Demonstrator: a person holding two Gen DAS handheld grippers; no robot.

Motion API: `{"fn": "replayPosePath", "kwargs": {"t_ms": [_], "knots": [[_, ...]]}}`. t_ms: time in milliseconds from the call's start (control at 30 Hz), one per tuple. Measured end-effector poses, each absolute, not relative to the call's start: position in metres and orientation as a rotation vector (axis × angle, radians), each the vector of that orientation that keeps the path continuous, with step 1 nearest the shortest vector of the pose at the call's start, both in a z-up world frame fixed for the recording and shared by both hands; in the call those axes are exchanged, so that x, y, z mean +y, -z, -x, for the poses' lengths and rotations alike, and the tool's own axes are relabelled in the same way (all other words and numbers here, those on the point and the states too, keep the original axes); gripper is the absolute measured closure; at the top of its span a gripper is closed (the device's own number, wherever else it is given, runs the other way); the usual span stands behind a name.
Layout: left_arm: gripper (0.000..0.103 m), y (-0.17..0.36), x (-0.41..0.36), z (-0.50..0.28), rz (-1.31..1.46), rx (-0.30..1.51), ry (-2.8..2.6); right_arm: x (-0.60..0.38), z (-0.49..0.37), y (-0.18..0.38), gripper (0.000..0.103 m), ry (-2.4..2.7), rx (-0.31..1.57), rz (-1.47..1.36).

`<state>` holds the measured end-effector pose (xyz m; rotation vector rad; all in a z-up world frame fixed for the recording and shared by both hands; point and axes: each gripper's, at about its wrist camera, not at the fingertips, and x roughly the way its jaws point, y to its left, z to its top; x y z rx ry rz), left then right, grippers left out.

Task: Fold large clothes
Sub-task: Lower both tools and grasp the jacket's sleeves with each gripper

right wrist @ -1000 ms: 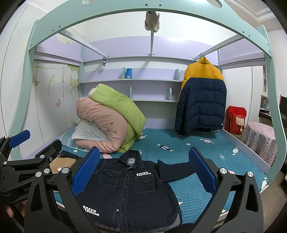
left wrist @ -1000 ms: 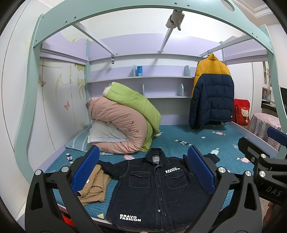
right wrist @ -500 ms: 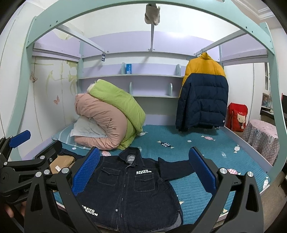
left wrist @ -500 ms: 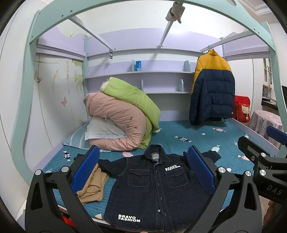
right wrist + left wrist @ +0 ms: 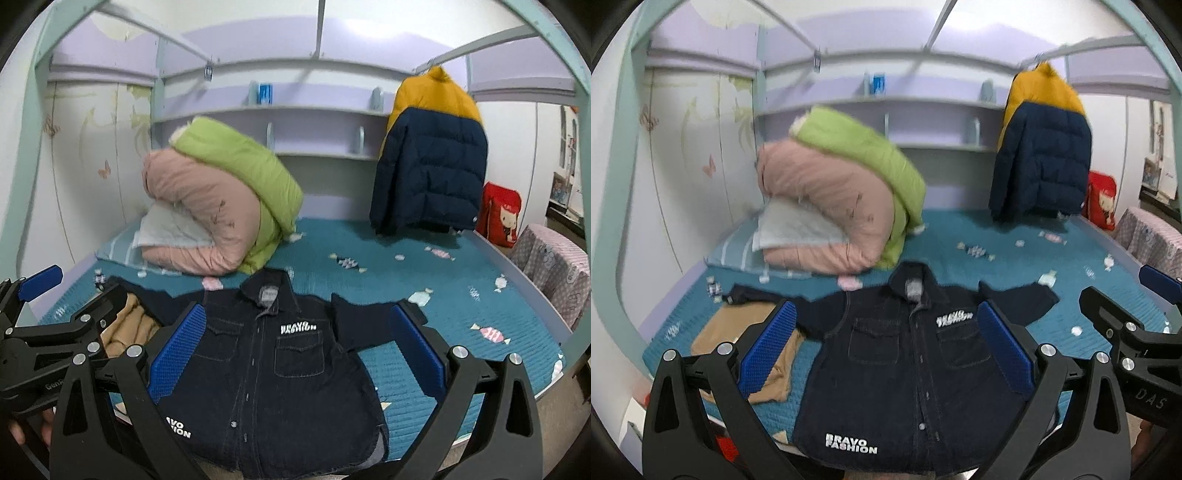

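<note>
Left wrist view, left to right. A tan garment (image 5: 738,347) lies on the teal bedspread (image 5: 1071,258), partly behind the left finger. The left gripper (image 5: 886,349) has its fingers spread wide, holding nothing. The dark denim shirt (image 5: 905,369) lies flat and face up between and beyond the two fingers, collar away from them, hem at the near bed edge, sleeves spread to either side. Past the right finger, the right gripper's frame shows at the edge.

Right wrist view, left to right. The left gripper's frame sits outside the left finger, in front of the tan garment. The right gripper (image 5: 299,349) is likewise spread and empty. The shirt lies mostly between the fingers, one sleeve reaching to the right finger. Beyond: rolled pink-and-green bedding (image 5: 221,206) and a hanging puffer jacket (image 5: 430,158).
</note>
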<state>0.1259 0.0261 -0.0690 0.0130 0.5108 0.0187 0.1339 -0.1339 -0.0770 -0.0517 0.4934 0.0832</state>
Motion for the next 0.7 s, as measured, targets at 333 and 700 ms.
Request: {"fn": "replayPosePath", "kwargs": {"t_ms": [333, 700], "knots": [[0.005, 0.153, 0.082, -0.228, 0.022, 0.714, -0.084, -0.082, -0.245, 0.157, 0.007, -0.189, 0.693, 0.046], [0.005, 0.223, 0.279, -0.347, 0.256, 0.872, -0.274, 0.029, -0.373, 0.261, 0.007, -0.282, 0.853, 0.068]]}}
